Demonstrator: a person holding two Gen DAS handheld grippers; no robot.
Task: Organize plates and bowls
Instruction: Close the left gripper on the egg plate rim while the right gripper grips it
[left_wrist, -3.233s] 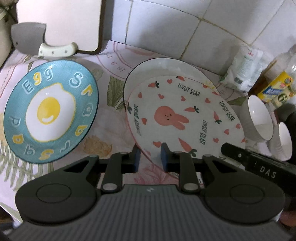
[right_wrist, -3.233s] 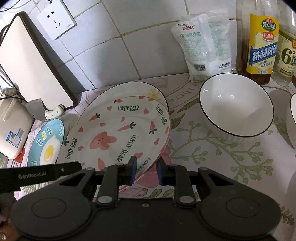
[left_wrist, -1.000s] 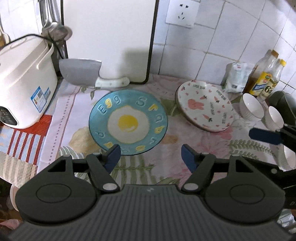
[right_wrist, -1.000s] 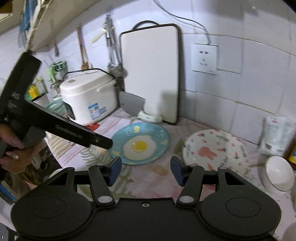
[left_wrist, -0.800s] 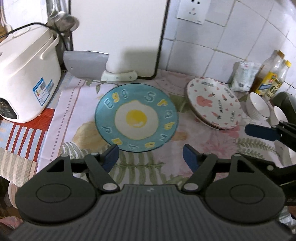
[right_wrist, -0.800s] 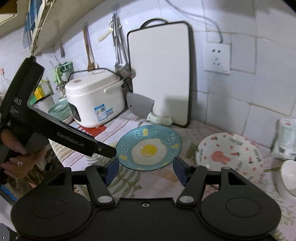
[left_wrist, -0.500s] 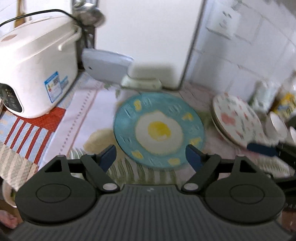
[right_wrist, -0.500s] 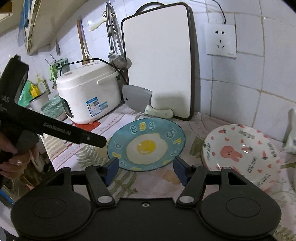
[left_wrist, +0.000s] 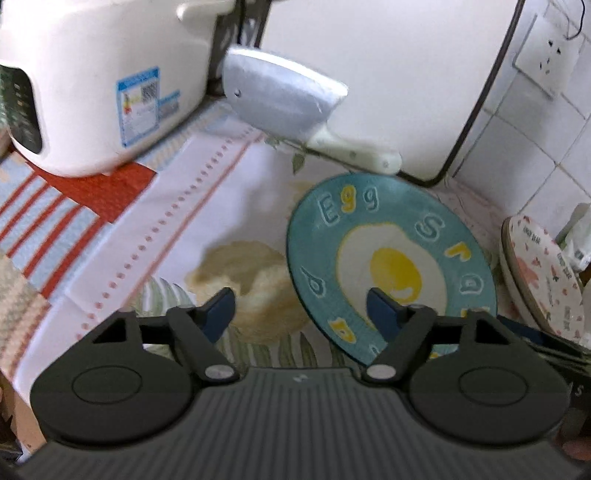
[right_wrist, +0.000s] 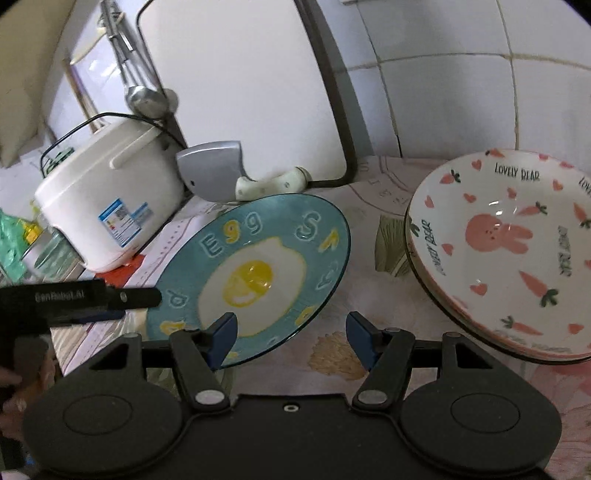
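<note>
Both hand-held grippers have dropped toward the blue "Eggs" plate (right_wrist: 255, 273); bare tabletop (left_wrist: 207, 206) lies left. The left hand-held gripper (left_wrist: 301, 308) is closing, the right hand-held gripper (right_wrist: 291, 332) gapes, both empty. Beside it, the bunny plate (right_wrist: 509, 254) reads "LOVELY BEAR".

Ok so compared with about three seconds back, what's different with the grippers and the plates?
Both grippers let go of the bunny plate, opened and swung over to the blue egg plate. The left gripper now straddles its left rim, jaws closing without touching it; the right gripper straddles the near right rim, jaws open. Both plates, the cleaver and the rice cooker stayed put.
</note>
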